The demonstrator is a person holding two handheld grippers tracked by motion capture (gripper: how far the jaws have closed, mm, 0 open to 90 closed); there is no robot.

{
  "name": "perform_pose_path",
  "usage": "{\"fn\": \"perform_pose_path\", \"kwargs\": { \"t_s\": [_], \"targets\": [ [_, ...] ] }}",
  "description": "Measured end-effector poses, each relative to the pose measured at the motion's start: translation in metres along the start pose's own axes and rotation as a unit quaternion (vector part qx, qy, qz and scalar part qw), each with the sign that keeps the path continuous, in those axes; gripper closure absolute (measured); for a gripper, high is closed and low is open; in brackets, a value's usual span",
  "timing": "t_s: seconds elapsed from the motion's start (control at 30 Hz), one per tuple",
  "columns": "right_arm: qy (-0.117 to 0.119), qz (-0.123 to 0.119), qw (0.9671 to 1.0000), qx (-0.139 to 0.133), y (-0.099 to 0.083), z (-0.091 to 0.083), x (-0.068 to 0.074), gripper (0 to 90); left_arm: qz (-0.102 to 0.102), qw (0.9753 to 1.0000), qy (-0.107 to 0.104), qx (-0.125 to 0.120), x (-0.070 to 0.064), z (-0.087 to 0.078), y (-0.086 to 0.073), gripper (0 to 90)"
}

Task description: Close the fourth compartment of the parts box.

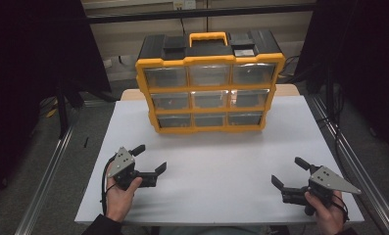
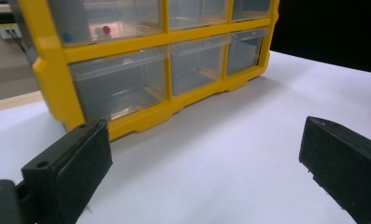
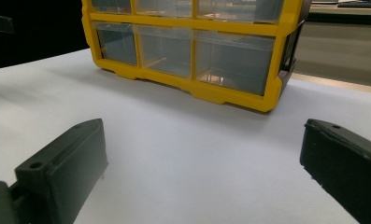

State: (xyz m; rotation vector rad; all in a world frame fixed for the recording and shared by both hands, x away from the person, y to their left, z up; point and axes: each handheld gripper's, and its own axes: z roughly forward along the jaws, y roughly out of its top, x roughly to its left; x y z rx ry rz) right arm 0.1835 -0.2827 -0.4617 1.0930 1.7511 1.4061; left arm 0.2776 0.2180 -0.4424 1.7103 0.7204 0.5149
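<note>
Nearest the person, the left claw (image 1: 152, 159) rests low over the white tabletop (image 1: 221, 161), held in a hand (image 1: 119, 192) that comes in from the bottom edge; its 2 black jaws are spread wide with bare tabletop between them. On the other side the right claw (image 1: 288, 172) sits in the other hand (image 1: 327, 210) close to the tabletop's front right corner, its jaws likewise spread wide and holding nothing. The 2 claws are well apart from each other, and the stretch of white surface between them and ahead of them carries no object that blocks the way. Farther back, near the tabletop's far edge, stands the yellow and black drawer cabinet (image 1: 209, 81), upright, with a yellow carry handle (image 1: 208, 37) on its black top and 9 clear drawers in 3 rows of 3 facing the person. In the left gripper view the cabinet (image 2: 146, 60) rises beyond the spread jaws, and small red and blue items (image 2: 101, 31) show through a drawer in the row above the bottom one. In the right gripper view its bottom row of drawers (image 3: 188, 51) looks closed.
</note>
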Motion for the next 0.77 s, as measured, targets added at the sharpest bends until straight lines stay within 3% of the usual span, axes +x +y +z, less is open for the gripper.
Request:
{"fn": "perform_pose_path", "kwargs": {
  "t_s": [0.23, 0.27, 0.37, 0.43, 0.47, 0.57, 0.77],
  "targets": [
    [0.001, -0.001, 1.0, -0.001, 0.0, 0.0, 0.0, 0.4, -0.002, 1.0, 0.0, 0.001, -0.006, -0.016, -0.007, 2.8],
    [0.0, -0.002, 1.0, 0.0, 0.0, 0.0, 0.0, 0.4, -0.013, 0.9999, 0.003, -0.005, -0.008, -0.017, -0.008, 2.8],
    [0.0, -0.001, 1.0, -0.001, 0.0, 0.0, 0.0, 0.4, -0.008, 0.9999, 0.009, -0.005, -0.008, -0.022, -0.012, 2.8],
    [-0.001, -0.001, 1.0, -0.002, 0.0, 0.001, 0.0, 0.4, -0.007, 0.9999, 0.012, -0.005, -0.008, -0.024, -0.015, 2.8],
    [-0.002, -0.001, 1.0, -0.002, 0.0, 0.001, 0.0, 0.4, 0.003, 0.9998, 0.019, -0.005, -0.007, -0.024, -0.015, 2.8],
    [0.0, -0.001, 1.0, -0.003, 0.0, 0.001, 0.0, 0.4, -0.007, 0.9999, 0.015, 0.001, -0.006, -0.023, -0.018, 2.8],
    [0.0, -0.002, 1.0, -0.001, 0.0, 0.001, 0.0, 0.4, -0.005, 0.9998, 0.021, 0.002, -0.004, -0.023, -0.018, 2.8]
  ]
}}
